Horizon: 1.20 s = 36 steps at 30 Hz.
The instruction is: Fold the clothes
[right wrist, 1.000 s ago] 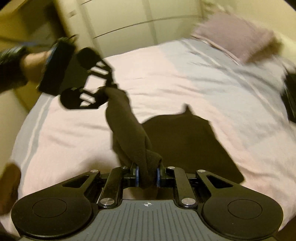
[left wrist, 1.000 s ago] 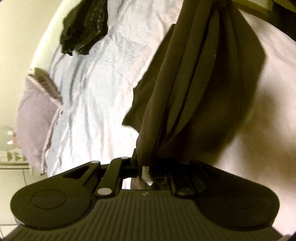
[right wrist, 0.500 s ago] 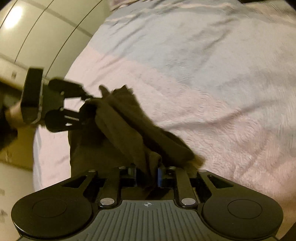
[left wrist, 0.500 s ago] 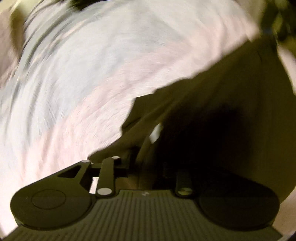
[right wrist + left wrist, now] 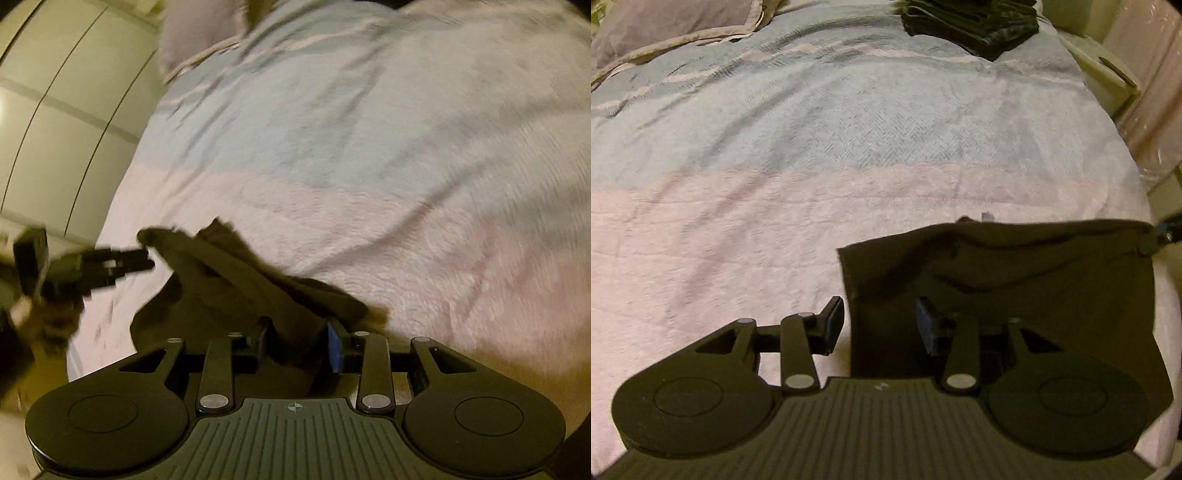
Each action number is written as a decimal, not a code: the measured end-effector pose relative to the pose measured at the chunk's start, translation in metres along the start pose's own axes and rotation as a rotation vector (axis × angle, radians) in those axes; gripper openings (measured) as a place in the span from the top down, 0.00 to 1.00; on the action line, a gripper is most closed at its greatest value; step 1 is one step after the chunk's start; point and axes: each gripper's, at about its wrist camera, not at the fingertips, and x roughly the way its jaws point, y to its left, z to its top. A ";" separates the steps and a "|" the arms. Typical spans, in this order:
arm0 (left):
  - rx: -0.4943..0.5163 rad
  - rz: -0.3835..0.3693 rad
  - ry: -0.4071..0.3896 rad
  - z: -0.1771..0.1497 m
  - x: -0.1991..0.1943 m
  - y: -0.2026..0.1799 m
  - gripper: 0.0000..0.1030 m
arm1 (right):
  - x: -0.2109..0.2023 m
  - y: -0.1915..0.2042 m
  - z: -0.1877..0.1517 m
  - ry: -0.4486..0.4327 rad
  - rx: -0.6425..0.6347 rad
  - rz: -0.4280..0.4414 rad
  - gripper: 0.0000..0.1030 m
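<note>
A dark brown garment [image 5: 1015,291] lies on the pink part of the bedspread, folded into a rough rectangle. My left gripper [image 5: 881,325] is open just above its near left edge, and the cloth edge runs between the spread fingers. In the right wrist view the same garment [image 5: 236,273] lies bunched, and my right gripper [image 5: 297,343] is open with the cloth lying between its parted fingers. The left gripper [image 5: 122,262] shows at the garment's far corner, blurred. The right gripper's tip [image 5: 1161,236] shows at the garment's far right corner.
The bedspread [image 5: 849,129] is pale blue further away and pink near me. A stack of dark folded clothes [image 5: 971,22] sits at the far end. A mauve pillow [image 5: 665,26] lies at the far left. White wardrobe doors [image 5: 55,110] stand beside the bed.
Both grippers held the garment hanging in the air a second ago. They brought it down onto the bed, and both have opened and let go of it.
</note>
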 end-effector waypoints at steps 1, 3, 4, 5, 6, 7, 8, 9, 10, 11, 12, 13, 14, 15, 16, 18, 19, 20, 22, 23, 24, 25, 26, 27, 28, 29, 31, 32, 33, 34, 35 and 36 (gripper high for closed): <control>-0.021 -0.003 -0.005 0.003 0.008 -0.001 0.63 | 0.000 -0.001 0.000 -0.003 0.009 -0.005 0.75; -0.075 -0.011 -0.008 0.006 0.020 0.000 0.62 | -0.001 -0.001 0.001 -0.008 0.020 -0.016 0.80; -0.101 -0.010 -0.002 0.008 0.027 0.001 0.60 | -0.002 -0.002 0.002 -0.019 0.027 -0.023 0.81; -0.121 0.001 0.014 0.011 0.035 0.002 0.56 | -0.004 -0.003 0.003 -0.036 0.039 -0.030 0.81; -0.137 0.013 0.025 0.013 0.041 0.003 0.55 | -0.005 -0.005 0.005 -0.052 0.057 -0.041 0.81; -0.150 0.019 0.026 0.014 0.043 0.004 0.55 | -0.006 -0.008 0.007 -0.067 0.078 -0.054 0.81; -0.164 0.025 0.026 0.015 0.045 0.006 0.55 | -0.007 -0.011 0.009 -0.079 0.098 -0.066 0.81; -0.178 0.030 0.026 0.016 0.046 0.008 0.56 | -0.009 -0.013 0.011 -0.088 0.113 -0.082 0.81; -0.183 0.036 0.024 0.016 0.045 0.009 0.58 | -0.012 -0.014 0.012 -0.093 0.115 -0.083 0.81; -0.179 0.043 0.018 0.014 0.039 0.010 0.58 | -0.014 -0.015 0.013 -0.096 0.113 -0.078 0.81; -0.176 0.050 0.011 0.012 0.032 0.012 0.58 | -0.017 -0.014 0.013 -0.097 0.101 -0.077 0.81; -0.173 0.058 0.004 0.008 0.023 0.013 0.58 | -0.020 -0.011 0.011 -0.093 0.082 -0.082 0.81; -0.172 0.066 -0.003 0.003 0.014 0.015 0.58 | -0.022 -0.008 0.009 -0.087 0.064 -0.089 0.81; -0.171 0.075 -0.009 -0.003 0.004 0.017 0.58 | -0.025 -0.004 0.007 -0.082 0.045 -0.096 0.81; -0.169 0.084 -0.014 -0.011 -0.006 0.018 0.58 | -0.027 -0.001 0.005 -0.077 0.026 -0.103 0.81; -0.163 0.095 -0.015 -0.028 -0.027 0.017 0.58 | -0.031 0.007 -0.002 -0.058 -0.015 -0.110 0.80; -0.155 0.098 -0.011 -0.039 -0.036 0.014 0.58 | -0.032 0.012 -0.008 -0.041 -0.038 -0.107 0.80; -0.145 0.101 -0.004 -0.050 -0.044 0.010 0.58 | -0.031 0.017 -0.015 -0.015 -0.058 -0.100 0.80; -0.134 0.113 0.011 -0.070 -0.055 0.001 0.58 | -0.028 0.026 -0.032 0.045 -0.094 -0.080 0.76; -0.138 0.120 0.020 -0.081 -0.059 -0.004 0.58 | -0.027 0.031 -0.040 0.075 -0.112 -0.071 0.73; -0.154 0.125 0.029 -0.091 -0.062 -0.007 0.58 | -0.025 0.035 -0.048 0.106 -0.130 -0.061 0.61; -0.170 0.131 0.038 -0.102 -0.066 -0.010 0.58 | -0.022 0.038 -0.058 0.136 -0.133 -0.052 0.49; -0.190 0.136 0.045 -0.111 -0.069 -0.013 0.57 | -0.019 0.039 -0.067 0.162 -0.126 -0.040 0.46; -0.217 0.138 0.049 -0.119 -0.072 -0.014 0.57 | -0.016 0.040 -0.076 0.185 -0.117 -0.027 0.44; -0.252 0.136 0.050 -0.127 -0.073 -0.014 0.57 | -0.013 0.041 -0.084 0.199 -0.099 -0.016 0.44; -0.289 0.130 0.049 -0.135 -0.075 -0.014 0.56 | -0.010 0.041 -0.091 0.209 -0.079 -0.004 0.44; -0.361 0.111 0.041 -0.147 -0.075 -0.011 0.56 | -0.005 0.040 -0.106 0.218 -0.033 0.016 0.44; -0.401 0.100 0.036 -0.152 -0.075 -0.008 0.56 | -0.003 0.038 -0.112 0.212 -0.006 0.023 0.44; -0.447 0.089 0.030 -0.155 -0.074 -0.005 0.56 | 0.000 0.036 -0.118 0.207 0.021 0.029 0.44; -0.488 0.078 0.022 -0.157 -0.073 -0.002 0.56 | 0.001 0.035 -0.123 0.197 0.048 0.038 0.44; -0.524 0.066 0.007 -0.157 -0.073 0.001 0.56 | 0.003 0.033 -0.127 0.184 0.075 0.047 0.44; -0.561 0.055 -0.008 -0.158 -0.072 0.003 0.56 | 0.004 0.033 -0.130 0.169 0.100 0.059 0.44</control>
